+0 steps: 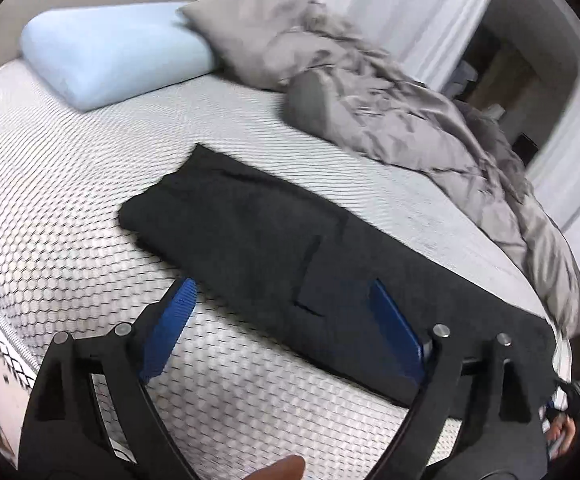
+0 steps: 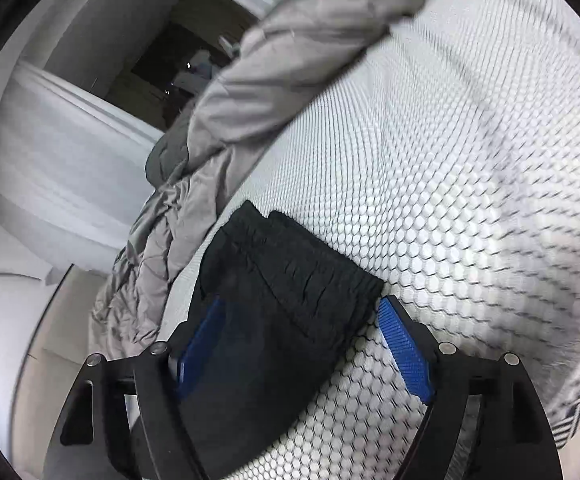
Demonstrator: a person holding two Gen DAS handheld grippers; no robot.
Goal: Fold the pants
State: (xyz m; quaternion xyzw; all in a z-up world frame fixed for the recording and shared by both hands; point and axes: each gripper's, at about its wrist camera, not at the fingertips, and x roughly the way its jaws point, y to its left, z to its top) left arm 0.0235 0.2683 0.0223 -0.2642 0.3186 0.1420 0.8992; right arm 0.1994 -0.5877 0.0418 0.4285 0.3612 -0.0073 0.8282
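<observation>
The black pants (image 1: 274,240) lie flat on the bed's mattress (image 1: 70,208), already folded into a long band that runs along the near edge. That keeps them on the firm open part of the bed, well clear of the crumpled grey duvet (image 1: 389,120) bunched along the far side and of the pale blue pillow (image 1: 110,56) and grey pillow (image 1: 246,36) at the head.

The left gripper (image 1: 280,304) hangs above the band with its jaws wide apart and nothing between the blue pads; one pad sits over bare mattress, the other over the cloth, neither pressing on it. From that wrist view the fabric looks smooth and settled, so this hand seems free rather than holding.

In the right wrist view the gathered elastic waistband (image 2: 313,276) points away from the camera, and the right gripper (image 2: 301,316) straddles that end. Its jaws stand apart: the left pad lies over the dark cloth, the right pad just beside the waistband's corner, over mattress. I judge neither clamps the fabric, though blur makes light contact hard to rule out.

A lengthwise fold looks done; the band probably needs folding end to end next, which calls for both hands to pinch one end
</observation>
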